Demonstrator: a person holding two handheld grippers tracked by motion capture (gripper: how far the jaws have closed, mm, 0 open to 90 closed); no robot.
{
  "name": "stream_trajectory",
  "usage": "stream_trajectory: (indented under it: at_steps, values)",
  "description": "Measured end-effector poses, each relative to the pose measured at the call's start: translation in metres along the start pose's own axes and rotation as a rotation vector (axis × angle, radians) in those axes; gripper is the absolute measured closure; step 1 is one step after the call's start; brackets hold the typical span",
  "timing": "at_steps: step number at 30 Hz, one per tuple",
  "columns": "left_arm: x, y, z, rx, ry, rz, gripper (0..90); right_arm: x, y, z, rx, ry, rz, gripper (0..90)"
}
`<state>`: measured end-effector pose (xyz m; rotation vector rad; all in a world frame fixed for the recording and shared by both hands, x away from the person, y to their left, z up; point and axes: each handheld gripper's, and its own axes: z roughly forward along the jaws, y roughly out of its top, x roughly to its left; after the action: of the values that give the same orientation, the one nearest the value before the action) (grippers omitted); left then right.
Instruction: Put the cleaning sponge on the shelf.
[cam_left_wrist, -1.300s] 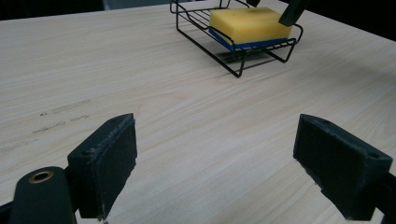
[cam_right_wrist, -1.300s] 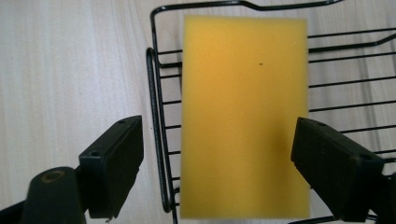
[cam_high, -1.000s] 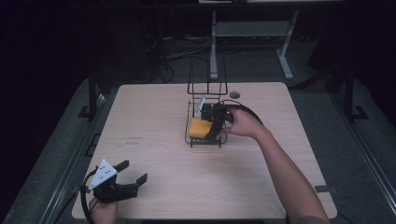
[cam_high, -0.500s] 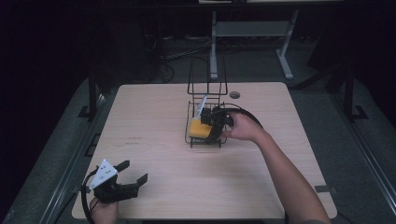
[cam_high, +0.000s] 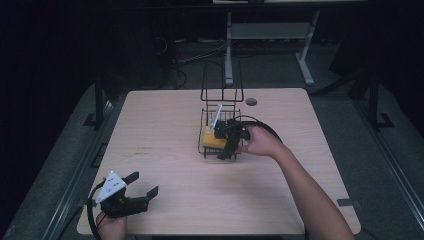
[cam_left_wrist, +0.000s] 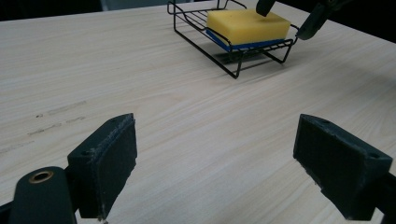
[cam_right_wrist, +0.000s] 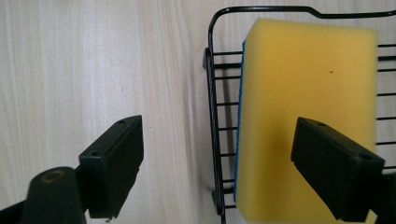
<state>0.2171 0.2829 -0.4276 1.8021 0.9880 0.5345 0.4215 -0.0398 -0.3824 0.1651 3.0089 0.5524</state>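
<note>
The yellow sponge (cam_right_wrist: 306, 121) with a blue underside lies flat in the low tray of a black wire rack (cam_high: 220, 131), which stands on the bench (cam_high: 165, 130) a little right of centre and toward the far side. The rack has a taller looped frame rising at its far end.

The right tongs (cam_high: 227, 145) are over the near right part of the rack, pointing down at it. In the right gripper view the jaws stand wide apart: one is over the sponge's yellow top, the other over bare bench outside the rack's wire rim. They straddle the sponge's edge and the rim together, and nothing is held. Whether the jaw over the sponge touches it cannot be told.

The left tongs (cam_high: 142, 185) rest near the near left corner of the bench, well apart from the rack, jaws apart and empty, pointing toward the rack.

Judgement: the step in hand appears to be the approach to grasp the sponge; no grip is made yet. As placed, closing would catch the wire rim along with the sponge. The next move calls for shifting the right tongs so both jaws fall inside the rack, either side of the sponge, then closing and lifting straight up clear of the rim.
</note>
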Motion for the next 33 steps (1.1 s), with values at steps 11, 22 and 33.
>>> stream_trajectory:
  at_steps: [11,22,33]
  values:
    - [0.0,0.0,-0.001,0.002,0.002,0.005,12.8,0.011,-0.004,-0.009,-0.013,-0.012,0.002,17.0]
    - [-0.001,0.0,0.001,0.008,0.004,0.007,12.8,0.019,-0.018,-0.007,-0.025,0.011,0.016,17.0]
    - [-0.001,0.0,0.002,0.013,0.006,0.007,12.8,0.027,-0.03,-0.007,-0.043,0.014,0.029,16.9]
